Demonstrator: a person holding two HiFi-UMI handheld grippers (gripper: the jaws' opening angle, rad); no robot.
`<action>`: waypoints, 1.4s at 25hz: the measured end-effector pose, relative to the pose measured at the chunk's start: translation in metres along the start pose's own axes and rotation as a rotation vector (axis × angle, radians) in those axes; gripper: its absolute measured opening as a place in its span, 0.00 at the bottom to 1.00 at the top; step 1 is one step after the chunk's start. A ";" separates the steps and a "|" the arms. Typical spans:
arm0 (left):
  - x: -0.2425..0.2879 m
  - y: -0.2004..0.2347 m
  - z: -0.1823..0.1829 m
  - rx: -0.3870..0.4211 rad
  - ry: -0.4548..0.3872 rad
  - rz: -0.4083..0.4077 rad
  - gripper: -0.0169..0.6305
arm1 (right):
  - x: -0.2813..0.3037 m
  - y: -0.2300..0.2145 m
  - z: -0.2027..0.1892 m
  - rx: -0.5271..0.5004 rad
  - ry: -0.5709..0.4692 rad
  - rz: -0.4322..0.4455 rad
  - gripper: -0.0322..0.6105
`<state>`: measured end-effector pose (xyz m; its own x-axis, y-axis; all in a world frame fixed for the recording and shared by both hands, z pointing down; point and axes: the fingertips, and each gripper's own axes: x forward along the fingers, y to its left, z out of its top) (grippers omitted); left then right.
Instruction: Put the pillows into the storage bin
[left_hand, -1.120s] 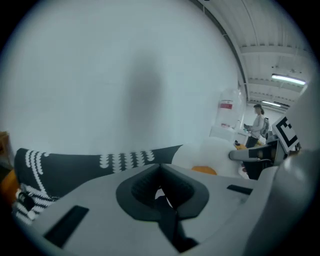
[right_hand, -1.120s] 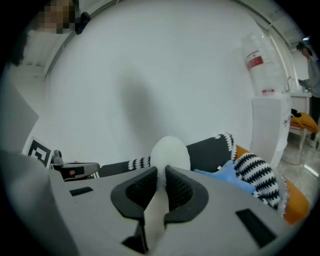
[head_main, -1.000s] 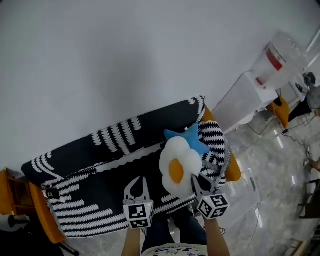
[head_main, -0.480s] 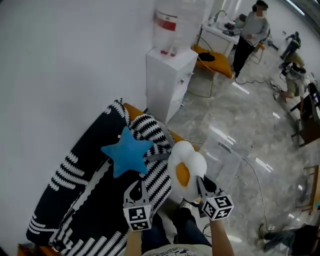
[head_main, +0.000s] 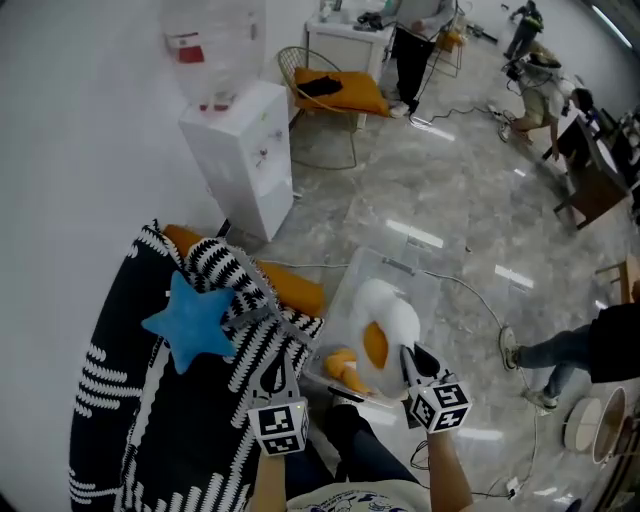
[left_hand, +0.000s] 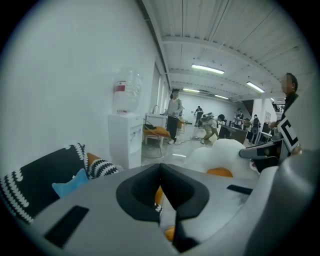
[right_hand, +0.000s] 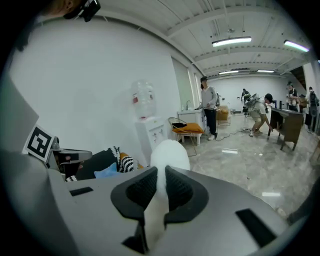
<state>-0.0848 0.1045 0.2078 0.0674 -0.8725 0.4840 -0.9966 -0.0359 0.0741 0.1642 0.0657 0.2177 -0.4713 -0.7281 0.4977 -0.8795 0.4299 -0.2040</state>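
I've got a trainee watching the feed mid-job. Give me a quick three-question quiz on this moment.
1. True or false: the right gripper is clamped on the egg pillow.
2. Where is the star pillow? A: in the bin. B: on the sofa. C: on the floor.
3. Fill in: the left gripper holds ____.
Key: 1 true; 2 B; 3 nothing.

The person is wearing dark blue trousers (head_main: 352, 448) and a pale top (head_main: 345, 499) with small dark print. The left claw (head_main: 273, 362) and right claw (head_main: 409, 354) are showing grey bodies with black ribbed pads (right_hand: 178, 187) (each is bearing a white cube (head_main: 278, 428) printed with black square markers).
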 end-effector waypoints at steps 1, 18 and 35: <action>0.007 -0.013 0.000 0.007 0.005 -0.007 0.05 | -0.003 -0.014 -0.003 -0.002 0.006 -0.008 0.14; 0.125 -0.092 -0.034 0.154 0.156 -0.165 0.05 | 0.065 -0.131 -0.087 -0.048 0.184 -0.100 0.14; 0.268 -0.093 -0.165 0.189 0.311 -0.280 0.05 | 0.255 -0.194 -0.310 -0.380 0.603 -0.010 0.15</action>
<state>0.0338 -0.0460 0.4744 0.3179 -0.6294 0.7091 -0.9270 -0.3635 0.0929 0.2346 -0.0381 0.6453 -0.2478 -0.3579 0.9003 -0.7483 0.6610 0.0568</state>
